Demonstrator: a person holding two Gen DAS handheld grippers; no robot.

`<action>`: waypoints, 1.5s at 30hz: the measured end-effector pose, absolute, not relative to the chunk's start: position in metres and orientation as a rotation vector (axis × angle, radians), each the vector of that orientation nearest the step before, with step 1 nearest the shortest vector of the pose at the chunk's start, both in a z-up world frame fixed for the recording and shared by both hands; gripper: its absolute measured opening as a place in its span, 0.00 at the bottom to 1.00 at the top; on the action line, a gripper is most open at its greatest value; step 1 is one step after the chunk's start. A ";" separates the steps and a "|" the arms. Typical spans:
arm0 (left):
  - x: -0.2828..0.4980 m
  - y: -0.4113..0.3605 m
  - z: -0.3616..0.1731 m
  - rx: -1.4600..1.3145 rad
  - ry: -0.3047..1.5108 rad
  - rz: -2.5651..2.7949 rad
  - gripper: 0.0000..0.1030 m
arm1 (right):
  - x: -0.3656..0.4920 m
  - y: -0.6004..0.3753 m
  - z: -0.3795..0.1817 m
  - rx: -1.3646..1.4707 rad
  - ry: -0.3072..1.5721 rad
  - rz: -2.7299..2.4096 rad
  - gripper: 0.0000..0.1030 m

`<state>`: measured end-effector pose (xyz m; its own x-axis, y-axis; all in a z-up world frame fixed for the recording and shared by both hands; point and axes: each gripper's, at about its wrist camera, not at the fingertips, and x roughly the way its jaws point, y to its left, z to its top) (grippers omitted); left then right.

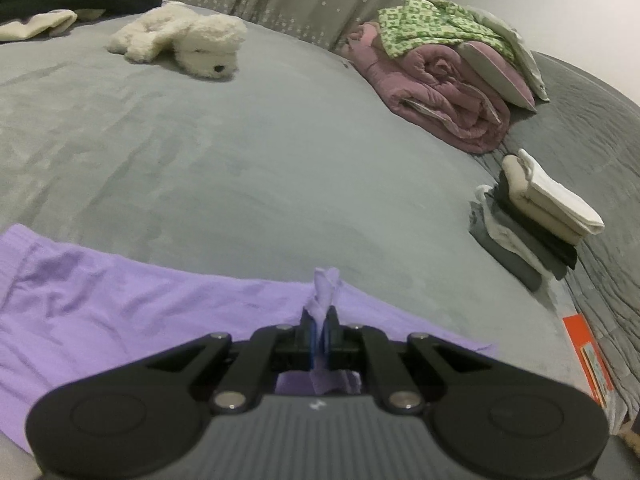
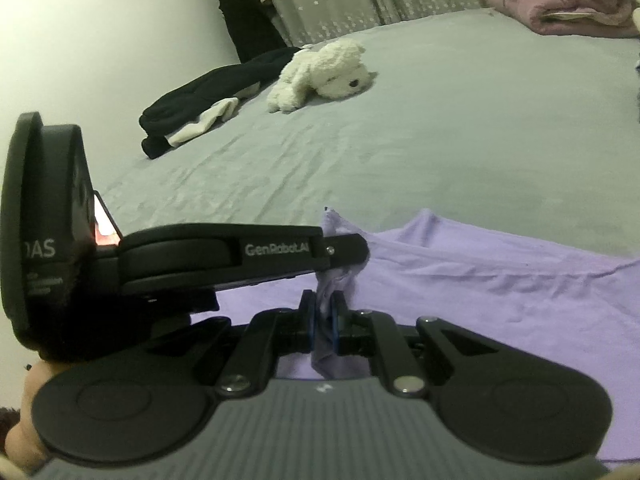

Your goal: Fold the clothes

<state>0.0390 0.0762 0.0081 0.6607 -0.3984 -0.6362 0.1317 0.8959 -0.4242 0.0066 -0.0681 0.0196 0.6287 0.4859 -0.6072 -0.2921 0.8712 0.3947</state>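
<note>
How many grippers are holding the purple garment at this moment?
2. The left gripper pinches a bunch of the purple garment near its far edge. The right gripper pinches another bunch close beside it; the two grippers almost meet there.

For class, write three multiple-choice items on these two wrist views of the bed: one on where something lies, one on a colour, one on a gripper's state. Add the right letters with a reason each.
1. Where does the white plush dog lie?
A. on the grey bed sheet
B. on the stack of folded clothes
C. on the floor

2. What colour is the garment being folded?
A. green
B. lilac
C. orange

3. How is the left gripper?
A. wide open
B. shut on nothing
C. shut on the garment

Key: 1 A, the dog lies on bare sheet, apart from the stack. 2 B, the cloth is pale purple in both views. 3 C, lilac cloth bunches between its closed fingers; the right gripper is the same.
</note>
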 end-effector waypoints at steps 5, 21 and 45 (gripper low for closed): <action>0.043 0.096 0.011 -0.359 0.805 -0.288 0.03 | 0.010 -0.048 0.020 0.274 0.772 0.471 0.10; 0.048 0.160 0.009 -0.415 0.826 -0.228 0.03 | 0.027 0.011 0.015 0.305 0.790 0.515 0.10; 0.050 0.235 -0.011 -0.417 0.828 -0.175 0.04 | 0.036 0.090 -0.016 0.324 0.787 0.592 0.12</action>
<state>0.0501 0.2347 -0.0106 0.6676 -0.3100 -0.6770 -0.0102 0.9053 -0.4247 0.0361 0.0896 -0.0162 0.5569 0.6082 -0.5656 -0.3752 0.7918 0.4820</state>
